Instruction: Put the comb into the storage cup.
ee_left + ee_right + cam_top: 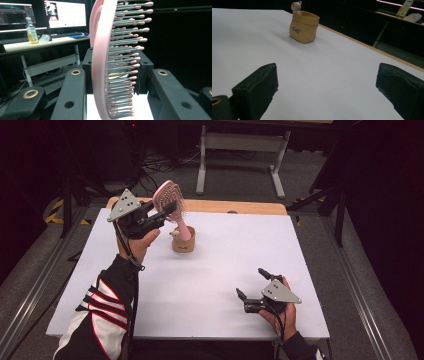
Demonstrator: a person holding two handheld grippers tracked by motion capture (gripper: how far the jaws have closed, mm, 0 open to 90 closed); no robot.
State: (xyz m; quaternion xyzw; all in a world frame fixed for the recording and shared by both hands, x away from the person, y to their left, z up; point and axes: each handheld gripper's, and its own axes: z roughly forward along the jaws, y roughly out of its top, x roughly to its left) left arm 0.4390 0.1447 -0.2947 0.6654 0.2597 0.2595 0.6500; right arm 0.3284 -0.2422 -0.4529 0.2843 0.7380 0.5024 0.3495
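A person's left gripper has its jaws clamped on the head of a pink hairbrush, holding it tilted above a small tan holder pot, handle end down, apparently to stand it inside. The right gripper rests near the table edge, jaws apart and holding nothing, out of the way

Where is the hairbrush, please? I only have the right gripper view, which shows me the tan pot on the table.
Observer: The pink hairbrush is in the left gripper, raised above the tan pot.
Operator: Are its jaws closed on it?
Observer: Yes, the left gripper view shows them clamping the brush's head, bristles to one side.
Operator: Which way does the handle point?
Observer: Down toward the pot, in the high view.
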